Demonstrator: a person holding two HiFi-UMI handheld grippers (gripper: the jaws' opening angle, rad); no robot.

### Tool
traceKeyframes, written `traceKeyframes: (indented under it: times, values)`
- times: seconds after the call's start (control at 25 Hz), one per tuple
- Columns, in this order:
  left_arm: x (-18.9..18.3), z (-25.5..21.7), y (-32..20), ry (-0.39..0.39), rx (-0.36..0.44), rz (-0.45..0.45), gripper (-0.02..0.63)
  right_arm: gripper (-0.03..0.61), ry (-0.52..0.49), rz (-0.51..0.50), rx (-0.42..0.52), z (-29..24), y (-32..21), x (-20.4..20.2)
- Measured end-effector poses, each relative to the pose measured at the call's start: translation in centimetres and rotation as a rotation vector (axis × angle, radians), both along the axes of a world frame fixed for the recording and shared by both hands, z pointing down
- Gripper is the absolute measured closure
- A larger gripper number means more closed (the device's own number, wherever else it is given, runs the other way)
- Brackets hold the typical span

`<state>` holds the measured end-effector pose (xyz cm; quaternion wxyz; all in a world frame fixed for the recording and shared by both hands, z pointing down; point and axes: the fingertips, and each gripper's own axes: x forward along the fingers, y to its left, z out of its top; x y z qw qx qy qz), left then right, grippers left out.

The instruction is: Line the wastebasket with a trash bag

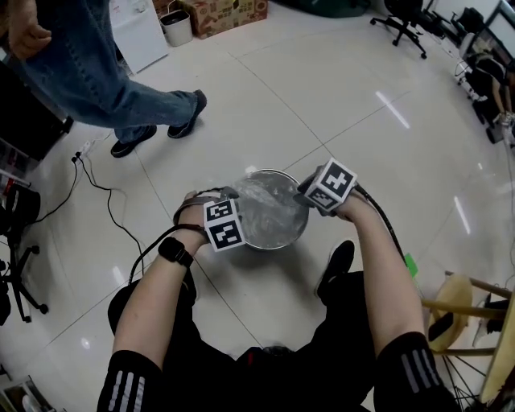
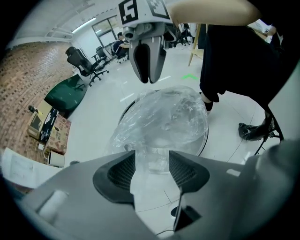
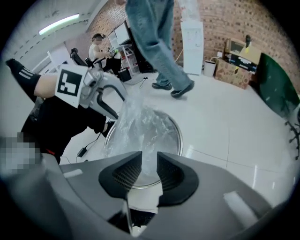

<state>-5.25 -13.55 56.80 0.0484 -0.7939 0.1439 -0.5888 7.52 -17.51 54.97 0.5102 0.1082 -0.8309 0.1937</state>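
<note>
A round metal wastebasket (image 1: 299, 229) stands on the tiled floor in front of me. A clear trash bag (image 1: 269, 205) lies crumpled over its mouth. My left gripper (image 1: 229, 195) is at the basket's left rim and my right gripper (image 1: 304, 191) at its right rim. In the left gripper view the jaws (image 2: 152, 159) stand wide apart with bag film (image 2: 164, 117) showing in the gap. In the right gripper view the jaws (image 3: 149, 161) stand apart, with film (image 3: 140, 126) between them and not pinched. There the film rises to a peak beside the left gripper (image 3: 119, 105).
A person in jeans (image 1: 105, 88) stands at the far left, near a black cable (image 1: 105, 201) on the floor. A cardboard box (image 1: 225, 14) and a small white bin (image 1: 177, 28) sit at the back. An office chair (image 1: 402, 20) is far right and a wooden stool (image 1: 471, 314) near right.
</note>
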Motion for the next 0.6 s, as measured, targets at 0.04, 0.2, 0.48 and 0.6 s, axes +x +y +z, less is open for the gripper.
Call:
traceKeyframes:
  times: [0.04, 0.2, 0.48, 0.6]
  values:
    - [0.0, 0.0, -0.1, 0.003, 0.0, -0.001, 0.396, 0.466, -0.053, 0.033, 0.002, -1.2, -0.4, -0.5]
    - [0.7, -0.1, 0.0, 0.006, 0.003, 0.006, 0.396, 0.443, -0.255, 0.066, -0.093, -3.6, 1.8, -4.3]
    - [1.7, -0.5, -0.1, 0.015, 0.014, 0.021, 0.395, 0.368, -0.155, 0.031, -0.078, 2.0, 3.9, -6.2]
    - [1.6, -1.2, 0.0, 0.02, 0.013, 0.027, 0.394, 0.545, -0.125, 0.01, -0.048, 2.3, 3.6, -5.8]
